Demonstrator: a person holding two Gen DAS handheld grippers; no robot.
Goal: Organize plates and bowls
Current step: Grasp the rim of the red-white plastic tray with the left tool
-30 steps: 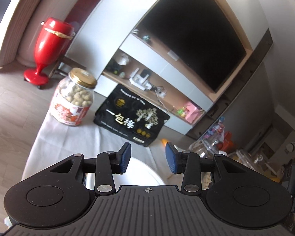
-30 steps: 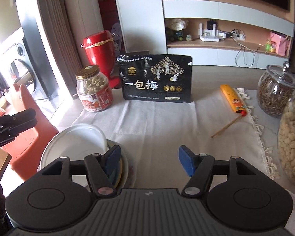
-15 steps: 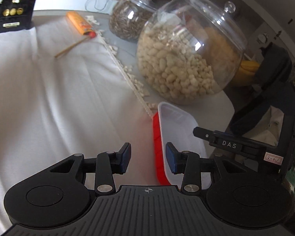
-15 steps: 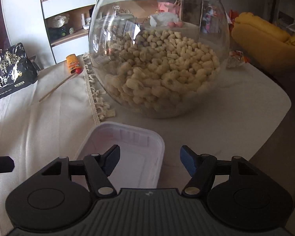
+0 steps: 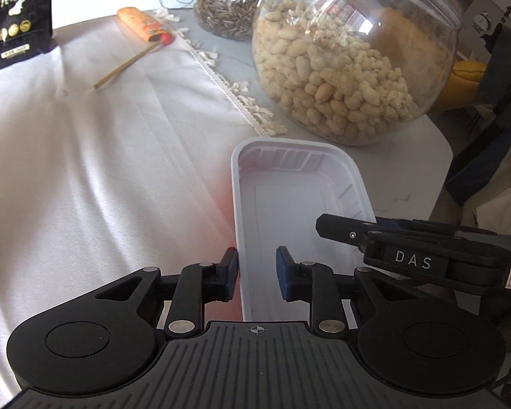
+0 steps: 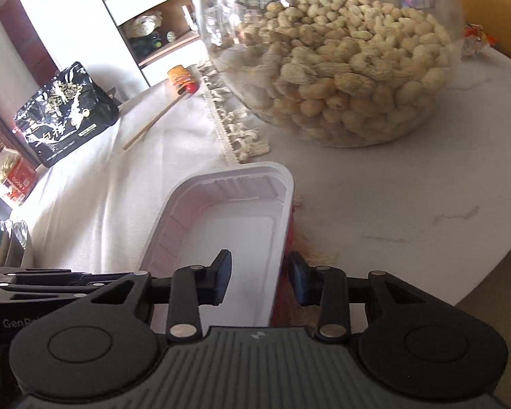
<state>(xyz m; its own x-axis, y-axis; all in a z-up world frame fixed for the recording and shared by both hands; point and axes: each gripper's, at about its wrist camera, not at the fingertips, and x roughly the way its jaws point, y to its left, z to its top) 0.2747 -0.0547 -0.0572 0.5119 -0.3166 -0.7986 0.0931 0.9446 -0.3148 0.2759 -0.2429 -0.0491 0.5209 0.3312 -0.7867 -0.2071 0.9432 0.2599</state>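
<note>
A rectangular plastic tray [image 5: 296, 201], white inside and red outside, sits at the right end of the white tablecloth [image 5: 95, 156]. It also shows in the right wrist view [image 6: 235, 225]. My left gripper [image 5: 257, 274] is open and straddles the tray's left wall near its near end. My right gripper [image 6: 260, 281] is open and straddles the tray's right wall. The right gripper's finger [image 5: 351, 231] shows over the tray in the left wrist view. A stack of bowls or plates [image 6: 3, 245] is partly visible at the far left of the right wrist view.
A big round glass jar of peanuts [image 5: 351, 61] stands just beyond the tray; it also shows in the right wrist view [image 6: 337, 54]. A seed jar [image 5: 228, 3], an orange packet [image 5: 141, 24], a stick [image 5: 126, 66] and a black snack bag [image 6: 64, 112] lie farther back. The table edge [image 6: 487, 272] is to the right.
Both grippers swung from the table's left side to the tray at the right, then came in closer. Each open gripper now straddles one side wall of the tray.
</note>
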